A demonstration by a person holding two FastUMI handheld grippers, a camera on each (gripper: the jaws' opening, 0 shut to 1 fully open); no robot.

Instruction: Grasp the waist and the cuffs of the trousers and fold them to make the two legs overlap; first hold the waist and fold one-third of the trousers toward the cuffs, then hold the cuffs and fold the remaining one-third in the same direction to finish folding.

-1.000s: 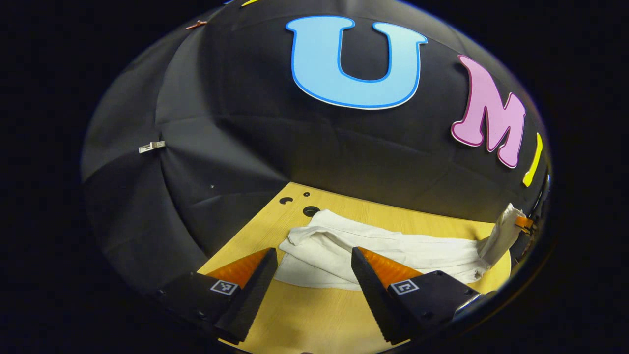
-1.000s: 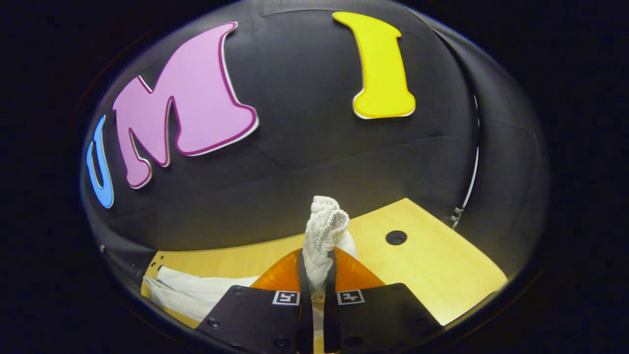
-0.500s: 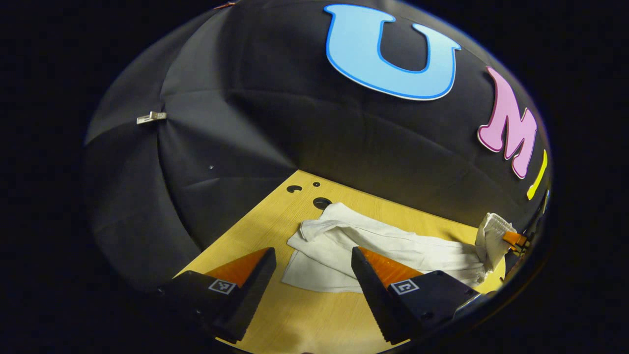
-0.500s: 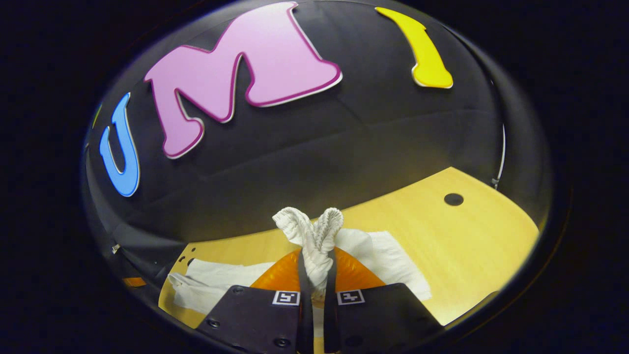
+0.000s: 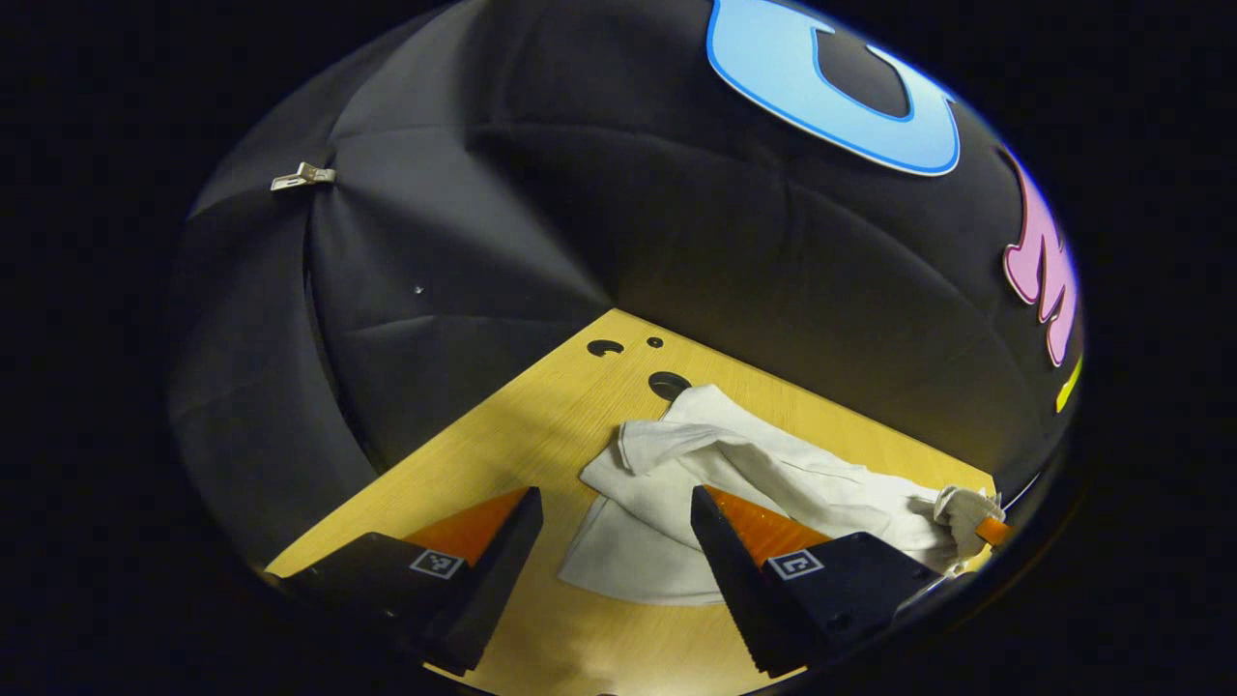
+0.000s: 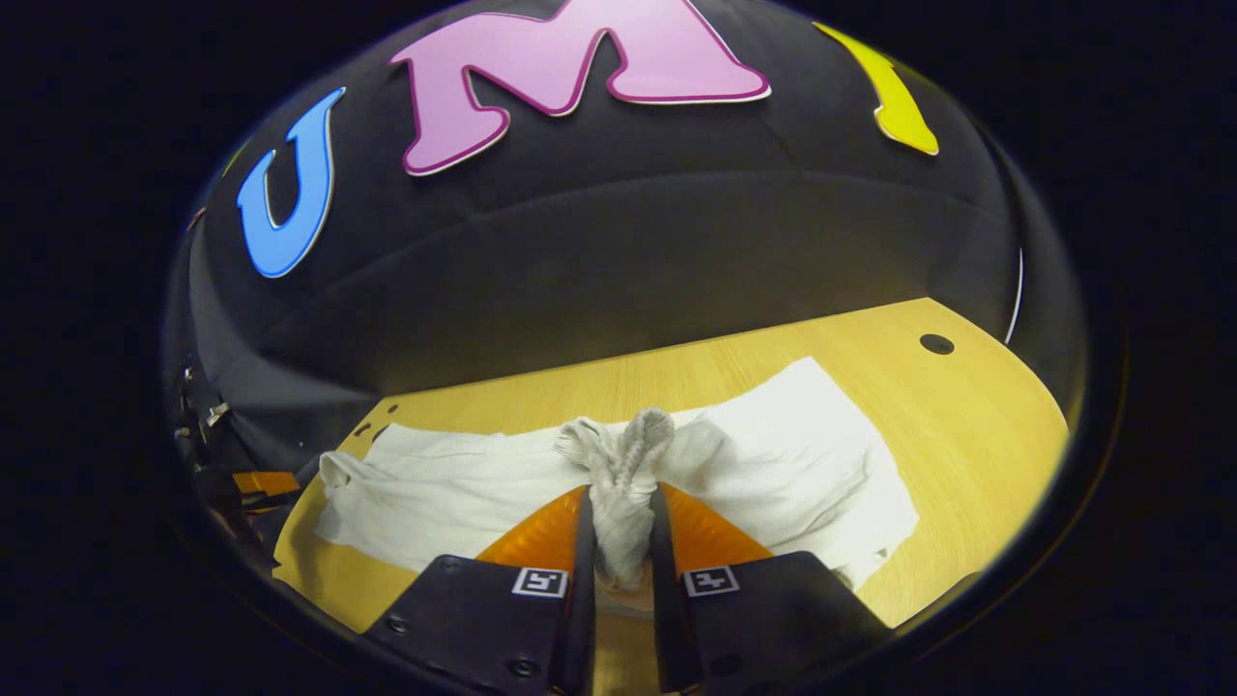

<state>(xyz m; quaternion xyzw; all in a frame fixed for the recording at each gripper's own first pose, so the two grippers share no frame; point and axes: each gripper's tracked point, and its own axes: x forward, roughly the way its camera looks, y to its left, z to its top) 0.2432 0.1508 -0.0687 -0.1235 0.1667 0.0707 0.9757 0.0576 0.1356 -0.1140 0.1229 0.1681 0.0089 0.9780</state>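
Meanwhile right gripper (image 6: 618, 527) pinches the trousers' (image 6: 773, 454) bunched waist; left gripper (image 5: 614, 541) gapes empty

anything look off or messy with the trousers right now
The trousers lie rumpled, not flat, on the table; the far end is twisted over itself. The right gripper pinches a bunched wad of cloth.
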